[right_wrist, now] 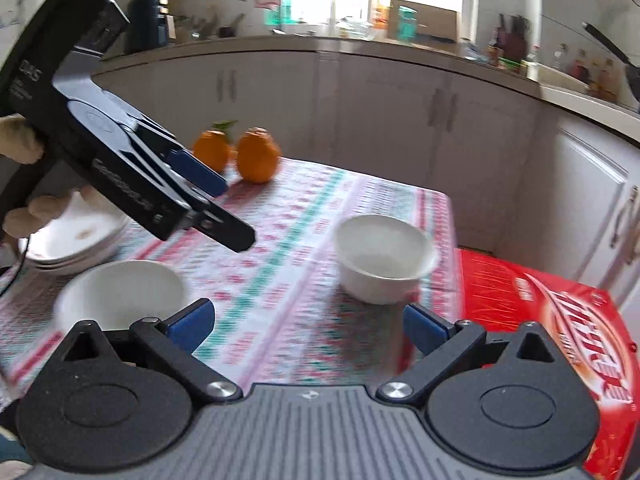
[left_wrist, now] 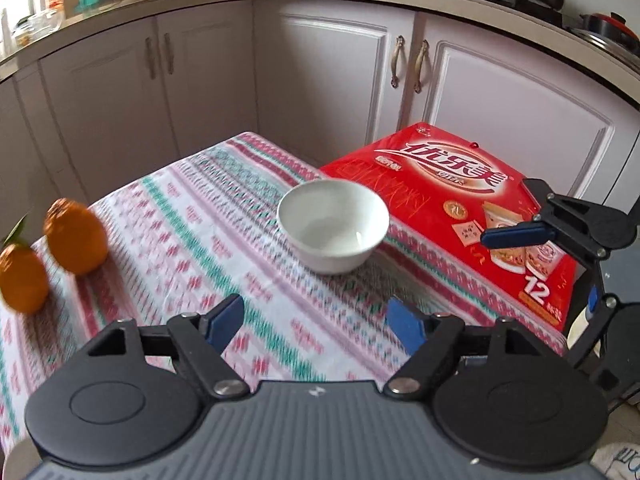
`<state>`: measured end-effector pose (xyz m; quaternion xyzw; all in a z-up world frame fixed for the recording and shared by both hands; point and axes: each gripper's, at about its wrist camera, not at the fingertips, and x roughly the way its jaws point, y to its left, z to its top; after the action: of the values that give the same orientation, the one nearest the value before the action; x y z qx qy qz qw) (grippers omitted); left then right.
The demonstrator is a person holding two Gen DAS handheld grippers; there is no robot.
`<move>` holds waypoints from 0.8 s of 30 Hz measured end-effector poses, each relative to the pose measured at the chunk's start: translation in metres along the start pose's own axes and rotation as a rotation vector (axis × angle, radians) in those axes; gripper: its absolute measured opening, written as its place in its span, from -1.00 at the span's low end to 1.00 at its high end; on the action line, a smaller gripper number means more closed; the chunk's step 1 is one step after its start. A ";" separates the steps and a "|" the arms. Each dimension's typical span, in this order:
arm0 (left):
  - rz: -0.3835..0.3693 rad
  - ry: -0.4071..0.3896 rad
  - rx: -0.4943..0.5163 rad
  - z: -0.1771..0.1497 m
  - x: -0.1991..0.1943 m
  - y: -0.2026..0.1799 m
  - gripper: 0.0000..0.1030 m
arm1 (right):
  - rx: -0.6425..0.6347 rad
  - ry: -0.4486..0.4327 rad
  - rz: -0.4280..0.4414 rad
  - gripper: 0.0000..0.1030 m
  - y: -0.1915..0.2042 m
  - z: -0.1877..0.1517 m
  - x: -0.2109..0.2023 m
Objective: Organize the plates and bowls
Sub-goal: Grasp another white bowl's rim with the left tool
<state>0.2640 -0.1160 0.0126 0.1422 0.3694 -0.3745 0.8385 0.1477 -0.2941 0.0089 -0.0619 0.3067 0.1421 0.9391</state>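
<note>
A white bowl (left_wrist: 334, 230) stands on the patterned tablecloth (left_wrist: 192, 248) near the table's far right edge; it also shows in the right wrist view (right_wrist: 384, 258). My left gripper (left_wrist: 316, 324) is open and empty, a short way in front of it. My right gripper (right_wrist: 306, 326) is open and empty, above the cloth between that bowl and a second white bowl (right_wrist: 120, 294) at its left finger. A stack of white plates (right_wrist: 76, 242) lies behind the second bowl, partly hidden by the left gripper's body (right_wrist: 120, 168).
Two oranges (left_wrist: 52, 248) sit at the table's left edge, also seen in the right wrist view (right_wrist: 240, 154). A red carton (left_wrist: 472, 208) lies beside the table on the right. White kitchen cabinets (left_wrist: 328, 76) and a cluttered counter stand behind.
</note>
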 end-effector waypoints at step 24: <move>-0.097 0.079 -0.017 0.055 0.121 0.017 0.24 | -0.028 0.084 0.028 0.96 -0.064 0.016 0.118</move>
<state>0.3590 -0.1960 -0.0387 0.1316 0.4120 -0.4055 0.8053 0.2671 -0.3243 -0.0469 -0.0768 0.3447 0.1570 0.9223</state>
